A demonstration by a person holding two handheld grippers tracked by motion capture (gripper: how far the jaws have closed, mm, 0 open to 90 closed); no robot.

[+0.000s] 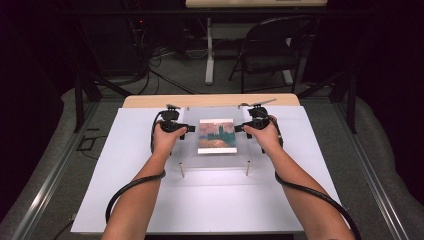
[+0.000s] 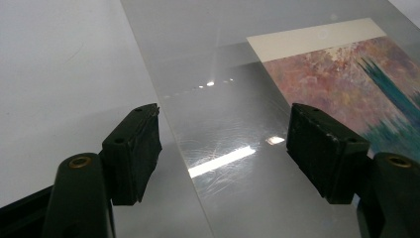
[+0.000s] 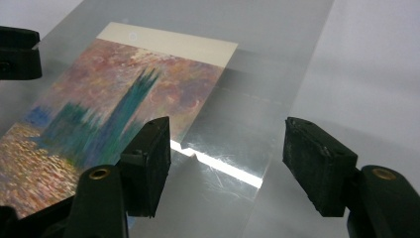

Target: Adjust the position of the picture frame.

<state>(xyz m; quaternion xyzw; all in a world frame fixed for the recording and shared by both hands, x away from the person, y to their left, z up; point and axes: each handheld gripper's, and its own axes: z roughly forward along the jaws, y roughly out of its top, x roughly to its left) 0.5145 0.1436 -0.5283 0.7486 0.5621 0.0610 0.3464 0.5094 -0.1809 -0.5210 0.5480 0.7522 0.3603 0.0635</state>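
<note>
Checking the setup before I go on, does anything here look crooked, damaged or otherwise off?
Nothing stands out. The clear sheet sits level on its pegs, the picture lies square under it, and both grippers, left and right, are open at the sheet's sides. Only faint scuffs show on the sheet.

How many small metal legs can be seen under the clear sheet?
2. One leg stands under the near left corner of the clear sheet, the other leg under its near right corner. Legs at the far corners, behind the grippers, may be hidden.
</note>
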